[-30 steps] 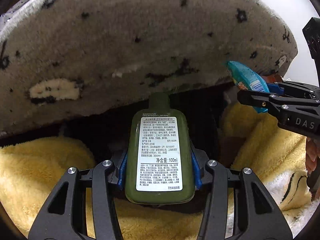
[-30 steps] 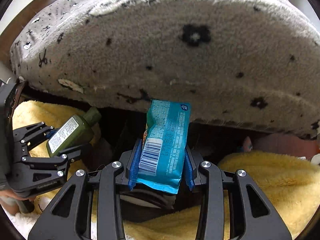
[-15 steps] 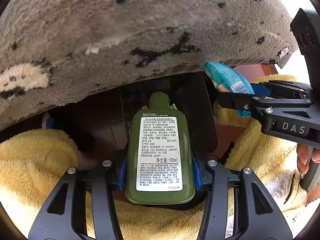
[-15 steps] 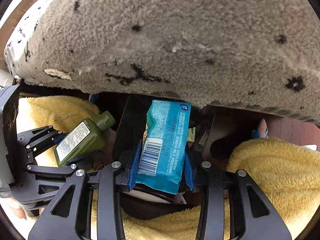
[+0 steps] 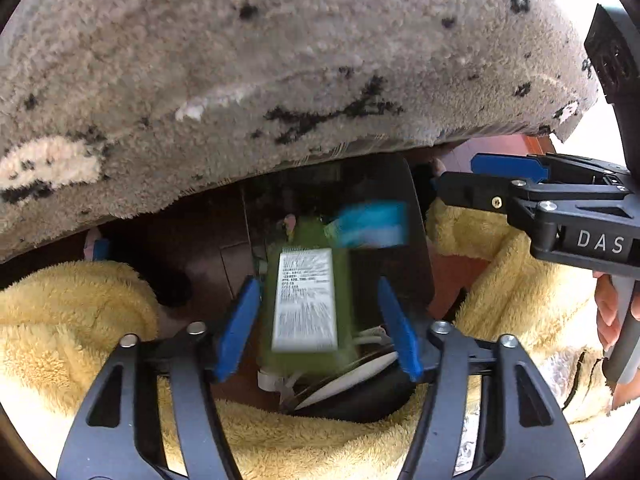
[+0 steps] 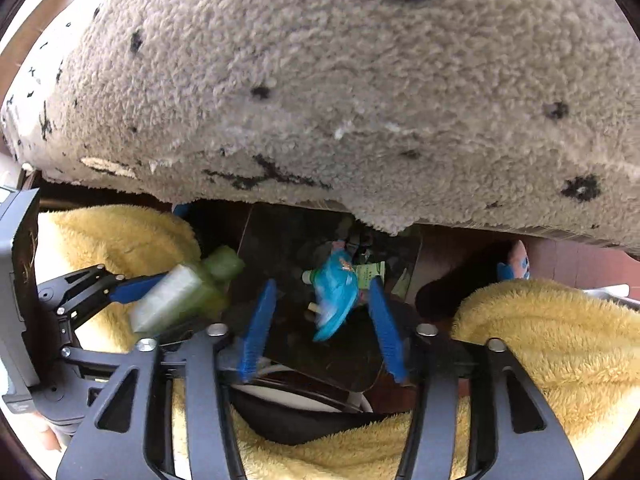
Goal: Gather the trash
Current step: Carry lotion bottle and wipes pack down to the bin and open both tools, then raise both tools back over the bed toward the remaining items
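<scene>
My left gripper (image 5: 316, 320) is open over a black trash bin (image 5: 416, 248). The green lotion bottle (image 5: 306, 296) is loose between its blue pads, blurred and falling. My right gripper (image 6: 320, 324) is open too. The blue snack wrapper (image 6: 334, 300) is blurred in mid-air between its pads, above the bin's inside (image 6: 288, 240). The wrapper also shows in the left wrist view (image 5: 368, 224), beside the bottle's neck. In the right wrist view the bottle (image 6: 184, 292) drops at the left, next to the left gripper's fingers (image 6: 132, 282).
A grey fluffy rug (image 5: 280, 60) hangs over the bin's far side. A yellow fleece blanket (image 5: 68, 320) lies on both sides of the bin and in front of it (image 6: 560, 340). A small pink and blue toy (image 6: 516, 264) lies at the back right.
Both grippers have opened. The bottle and the wrapper have left the pads and are dropping toward the bin.
</scene>
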{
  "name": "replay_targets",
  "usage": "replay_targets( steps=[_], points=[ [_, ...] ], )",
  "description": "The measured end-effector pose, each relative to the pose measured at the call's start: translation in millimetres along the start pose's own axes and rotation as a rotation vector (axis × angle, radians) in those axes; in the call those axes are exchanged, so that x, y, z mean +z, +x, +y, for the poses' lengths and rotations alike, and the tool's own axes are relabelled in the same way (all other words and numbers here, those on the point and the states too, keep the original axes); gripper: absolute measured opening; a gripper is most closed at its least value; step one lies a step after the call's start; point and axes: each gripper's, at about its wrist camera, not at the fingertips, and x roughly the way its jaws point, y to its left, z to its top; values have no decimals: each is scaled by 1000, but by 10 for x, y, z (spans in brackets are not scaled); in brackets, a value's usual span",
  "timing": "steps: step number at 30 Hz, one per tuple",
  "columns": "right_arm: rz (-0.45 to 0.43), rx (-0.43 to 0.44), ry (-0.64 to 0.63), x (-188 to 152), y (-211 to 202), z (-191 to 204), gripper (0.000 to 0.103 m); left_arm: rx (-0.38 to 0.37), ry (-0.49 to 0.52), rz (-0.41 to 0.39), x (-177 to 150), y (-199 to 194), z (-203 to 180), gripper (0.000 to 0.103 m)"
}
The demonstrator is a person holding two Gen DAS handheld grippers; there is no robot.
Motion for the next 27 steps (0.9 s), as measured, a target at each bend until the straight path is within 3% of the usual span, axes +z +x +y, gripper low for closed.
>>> replay_targets(
  steps=[3,10,13,27],
  points=[
    [-19,-7,6,20,-76,-7,63,22,4,-32,25,-117,-1,72],
    [-119,-39,6,49,-428,-46,87,82,18,-114,88,-477,40,94],
    [-165,-54,2,75,-605,-63,93,104,24,-157,142,-662,57,95],
    [-364,-101,-13,532,-1314,-207,95,201,14,-347,623,-1408,261,95]
  ],
)
